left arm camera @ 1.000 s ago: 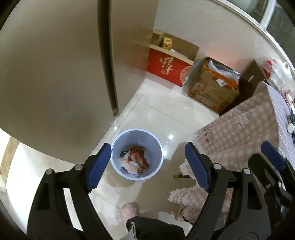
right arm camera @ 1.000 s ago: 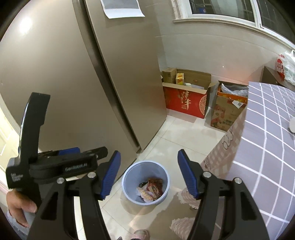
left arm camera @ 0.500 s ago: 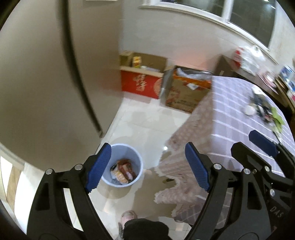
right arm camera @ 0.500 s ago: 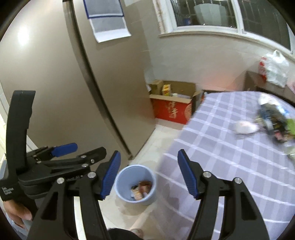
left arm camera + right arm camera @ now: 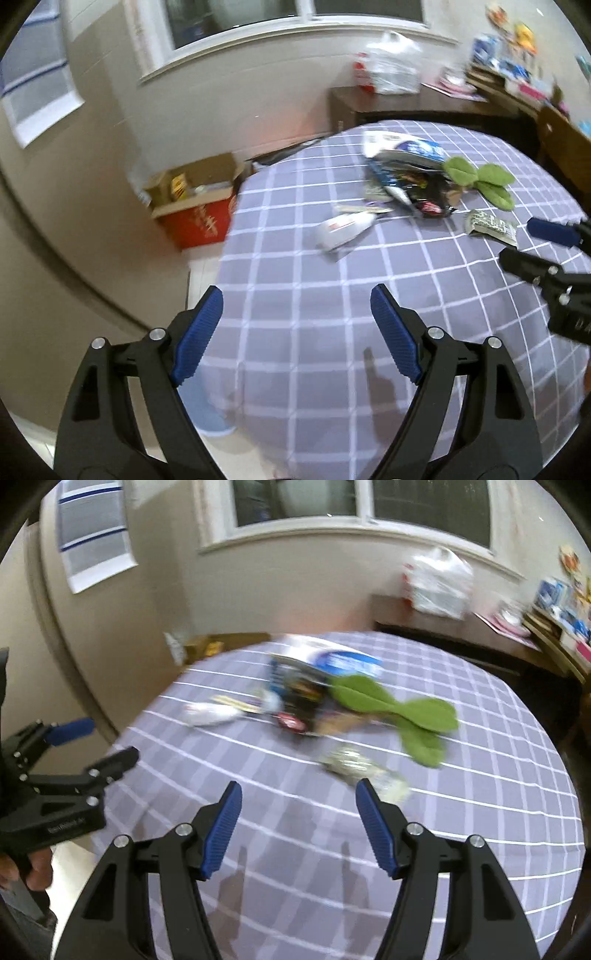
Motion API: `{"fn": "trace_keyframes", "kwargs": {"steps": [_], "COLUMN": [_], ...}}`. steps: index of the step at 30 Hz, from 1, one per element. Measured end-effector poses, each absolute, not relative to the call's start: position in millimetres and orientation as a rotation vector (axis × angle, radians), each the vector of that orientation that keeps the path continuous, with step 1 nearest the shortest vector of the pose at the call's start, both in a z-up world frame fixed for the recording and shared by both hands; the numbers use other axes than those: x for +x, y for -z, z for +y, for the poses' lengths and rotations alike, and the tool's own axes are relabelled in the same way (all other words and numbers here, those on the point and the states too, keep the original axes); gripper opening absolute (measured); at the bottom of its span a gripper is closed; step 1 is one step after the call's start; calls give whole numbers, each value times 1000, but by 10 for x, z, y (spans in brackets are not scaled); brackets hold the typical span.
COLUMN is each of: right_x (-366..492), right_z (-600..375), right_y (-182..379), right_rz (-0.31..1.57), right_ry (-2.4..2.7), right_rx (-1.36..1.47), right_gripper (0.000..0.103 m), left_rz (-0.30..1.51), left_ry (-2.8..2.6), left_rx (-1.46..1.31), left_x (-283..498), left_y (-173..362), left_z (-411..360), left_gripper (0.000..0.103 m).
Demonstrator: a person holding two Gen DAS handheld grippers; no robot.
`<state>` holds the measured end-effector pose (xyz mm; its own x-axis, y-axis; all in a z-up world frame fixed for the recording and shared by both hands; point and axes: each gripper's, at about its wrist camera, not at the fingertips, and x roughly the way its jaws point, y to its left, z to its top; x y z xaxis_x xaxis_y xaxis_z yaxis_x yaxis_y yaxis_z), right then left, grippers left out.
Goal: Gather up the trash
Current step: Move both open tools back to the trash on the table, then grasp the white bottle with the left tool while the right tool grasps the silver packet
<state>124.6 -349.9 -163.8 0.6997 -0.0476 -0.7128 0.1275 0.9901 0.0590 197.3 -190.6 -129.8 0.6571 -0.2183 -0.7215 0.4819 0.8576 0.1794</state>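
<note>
- The trash [image 5: 402, 184] lies in a loose heap on the far part of the tabletop [image 5: 332, 295], which wears a purple cloth with white checks.
- In the heap: a blue-and-white packet [image 5: 410, 149] at the far side, dark wrappers [image 5: 424, 195] under it, and a green leaf-shaped thing [image 5: 484, 181] to the right.
- A white crumpled wrapper [image 5: 341, 229] lies left of the heap, a little apart from it.
- A silvery printed wrapper [image 5: 489, 225] lies on the near right of the heap, apart from it; in the right wrist view this wrapper [image 5: 364, 770] sits just beyond the right claw's right finger, not touching.
- The left claw [image 5: 295, 332] is spread wide and holds nothing, over bare cloth nearer than the trash.
- The right claw [image 5: 297, 825] is also spread wide and holds nothing, above the cloth on the near side of the heap.
- In the right wrist view the heap is blurred, so the wrappers' details cannot be told.
- Below the near left edge of the tabletop a pale blue bin [image 5: 210, 421] shows in part on the floor.
- Against the far wall stand a red box [image 5: 195, 218], a dark cabinet [image 5: 406, 107] with a white plastic bag [image 5: 391, 70] on it, and a window [image 5: 295, 14] above.
</note>
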Motion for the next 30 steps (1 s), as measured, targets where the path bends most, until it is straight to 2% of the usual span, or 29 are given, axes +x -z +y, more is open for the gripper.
{"fn": "trace_keyframes", "kwargs": {"steps": [9,17,19,21,22,30], "right_x": [1473,1647,1668,1664,1666,1567], "right_z": [-3855,-3931,-3941,-3935,-3938,-3840], "right_y": [1901,1963,1957,1944,1943,1906], "right_rz": [882,884,881,878,877,864], "right_ry": [120,105,103,100,97,45], "right_rx": [80,69,68,69,66,121], "right_gripper": [63,47,34,30,29,27], "left_rz": [727,731,757,778,797,828], "left_ry": [401,440,462,500,517,518], "left_rx": [513,491,496,467,442,325], "left_x": [2350,2532,2566,2580,2602,2503], "left_y": [1487,1581,1623,1624,1626,1597], "left_z": [-2337,-2423,-2455,-2454,-2447,-2289], "left_gripper": [81,80,62,40,36,35]}}
